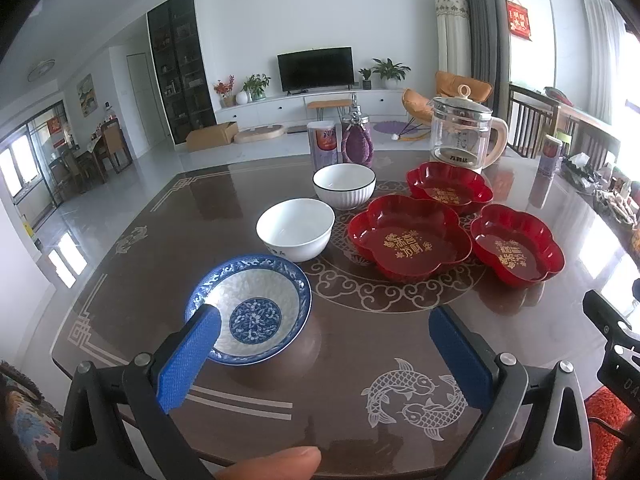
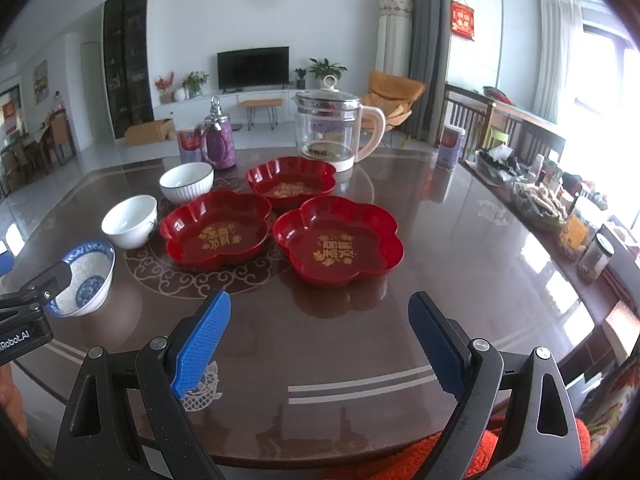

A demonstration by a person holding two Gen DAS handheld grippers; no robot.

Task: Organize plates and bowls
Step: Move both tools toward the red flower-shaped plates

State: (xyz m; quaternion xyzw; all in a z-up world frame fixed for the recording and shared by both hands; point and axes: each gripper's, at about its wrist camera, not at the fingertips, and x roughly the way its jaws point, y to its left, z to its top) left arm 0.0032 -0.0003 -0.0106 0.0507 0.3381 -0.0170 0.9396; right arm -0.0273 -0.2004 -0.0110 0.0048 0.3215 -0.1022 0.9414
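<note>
On the worktop (image 1: 360, 360), the blue bowl (image 1: 252, 308) lay just ahead-left of the spread, empty left claw (image 1: 324, 356); the right claw (image 2: 320, 344), also spread, stood farther off.

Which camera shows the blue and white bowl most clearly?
The left wrist view: the blue and white bowl sits near and whole, its pattern plain. In the right wrist view it lies at the left edge, partly hidden by the other gripper.

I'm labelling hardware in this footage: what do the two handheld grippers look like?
Both the left gripper and right gripper have black angular frames with triangular cut-outs and silver bolts. Each carries two blue, knurled finger pads. White lettering marks the left gripper's body, seen from the right wrist.
</note>
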